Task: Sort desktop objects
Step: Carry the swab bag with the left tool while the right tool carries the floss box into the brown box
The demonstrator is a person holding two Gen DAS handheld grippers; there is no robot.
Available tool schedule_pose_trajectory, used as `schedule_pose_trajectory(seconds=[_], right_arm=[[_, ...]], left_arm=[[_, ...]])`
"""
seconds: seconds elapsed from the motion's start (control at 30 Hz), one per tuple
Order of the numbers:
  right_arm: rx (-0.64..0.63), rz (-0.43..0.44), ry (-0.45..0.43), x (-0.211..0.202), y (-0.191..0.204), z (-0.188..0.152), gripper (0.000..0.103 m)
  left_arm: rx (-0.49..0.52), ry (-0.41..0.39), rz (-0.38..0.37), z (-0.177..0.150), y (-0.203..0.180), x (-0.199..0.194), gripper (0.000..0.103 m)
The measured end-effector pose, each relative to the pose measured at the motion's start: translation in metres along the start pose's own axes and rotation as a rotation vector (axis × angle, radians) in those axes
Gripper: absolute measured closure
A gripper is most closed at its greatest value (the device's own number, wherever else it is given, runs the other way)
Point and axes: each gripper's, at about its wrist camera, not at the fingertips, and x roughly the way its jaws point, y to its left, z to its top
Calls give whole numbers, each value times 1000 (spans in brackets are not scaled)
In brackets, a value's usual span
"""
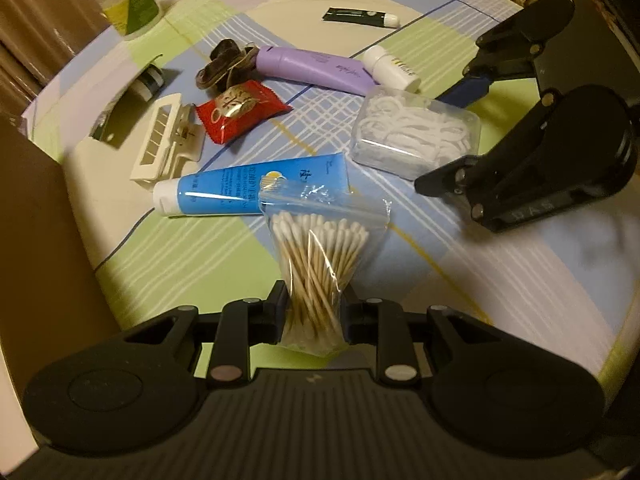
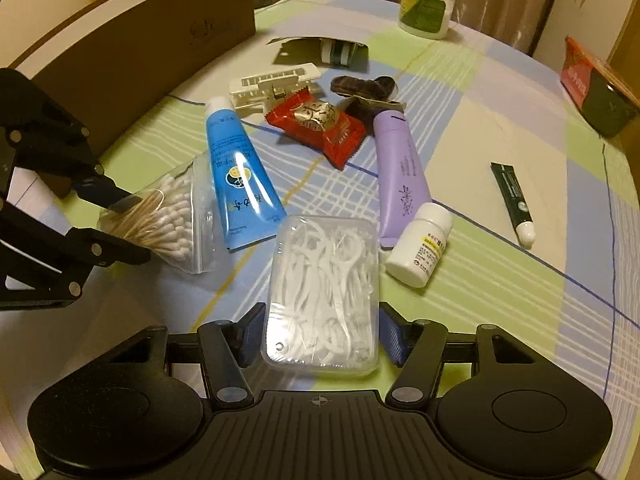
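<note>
- Swab bag (image 1: 316, 264): a clear zip bag of cotton swabs, pinched at its lower end between the pads of the left gripper (image 1: 314, 316), whose jaws are drawn narrow on it. In the right wrist view it is seen at 9 o'clock, its far end overlapping the blue tube (image 2: 240, 176).
- Floss box (image 2: 322, 292): a clear box of white floss picks, lying flat on the cloth (image 2: 500, 280) between the fingers of the right gripper (image 2: 320, 336). Whether the blue pads (image 2: 394, 338) touch its sides cannot be told; the jaws stand at half width, with no earlier picture to compare.
- Blue tube: white cap toward 12 o'clock in the right view, foot touching the floss box's far corner.
- Pill bottle (image 2: 422, 246): white, on its side, just beside the floss box at 2 o'clock, against the foot of the purple tube (image 2: 400, 176).
- Purple tube: laid lengthwise, cap end at 12 o'clock.
- Red sachet (image 2: 320, 126): between the blue and purple tubes, toward 12 o'clock.
- Hair clip (image 2: 276, 84): cream, beyond the sachet and touching it.
- Brown item (image 2: 364, 86): dark, crumpled, beside the clip at 1 o'clock; kind not clear.
- Dark tube (image 2: 514, 204): small, white-capped, well apart at 3 o'clock.
- Jar (image 2: 428, 4): clear, green label, at the far edge, 1 o'clock.
- Brown box (image 2: 132, 40): wall seen at 10 o'clock.
</note>
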Motion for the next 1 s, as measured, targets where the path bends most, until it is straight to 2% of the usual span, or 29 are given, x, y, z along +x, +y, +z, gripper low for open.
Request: schedule_pose_trajectory(seconds=[0.3,0.43,0.7,1.0], right_arm=[[47,-7,-3,-9,-3,-8,47],[71,-19,-13,-16,-6,-10,47],[101,-35,-62,-44,-1,-6,47],[55,-52,-150,-73,40,12,47]], left_arm=[[80,-44,68,-8,-13,7,74],[38,-48,76,-10,-14,5,83],[-79,-138,103,-15,-6,-40,83],[-142,-223,177,-41,12,-89,83]])
